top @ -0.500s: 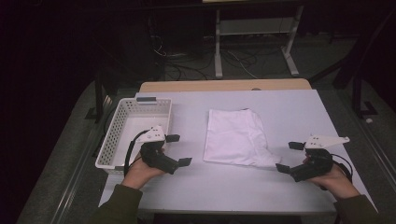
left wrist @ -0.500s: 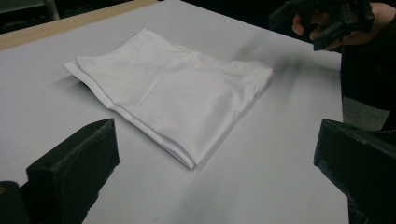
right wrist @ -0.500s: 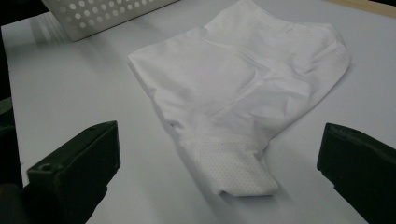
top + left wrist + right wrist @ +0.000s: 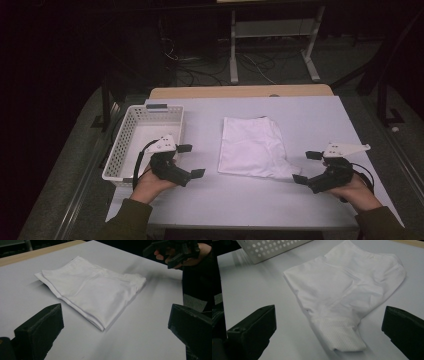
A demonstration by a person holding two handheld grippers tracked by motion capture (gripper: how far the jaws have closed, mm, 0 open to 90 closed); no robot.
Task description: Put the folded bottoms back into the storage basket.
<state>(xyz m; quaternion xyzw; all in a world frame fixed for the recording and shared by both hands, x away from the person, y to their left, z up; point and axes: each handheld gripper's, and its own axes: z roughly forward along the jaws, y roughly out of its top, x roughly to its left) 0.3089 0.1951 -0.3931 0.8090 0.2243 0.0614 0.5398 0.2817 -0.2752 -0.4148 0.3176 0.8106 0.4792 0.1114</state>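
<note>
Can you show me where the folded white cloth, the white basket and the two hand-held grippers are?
folded white cloth (image 4: 252, 147): high view, middle of its top layer.
white basket (image 4: 120, 152): high view, its left perforated wall.
left gripper (image 4: 191, 160): high view, midway between its fingers.
right gripper (image 4: 306, 167): high view, midway between its fingers.

No legible text, label, brand, number or sign anywhere: folded white cloth (image 4: 252, 147), white perforated plastic basket (image 4: 131, 131) unmarked.
</note>
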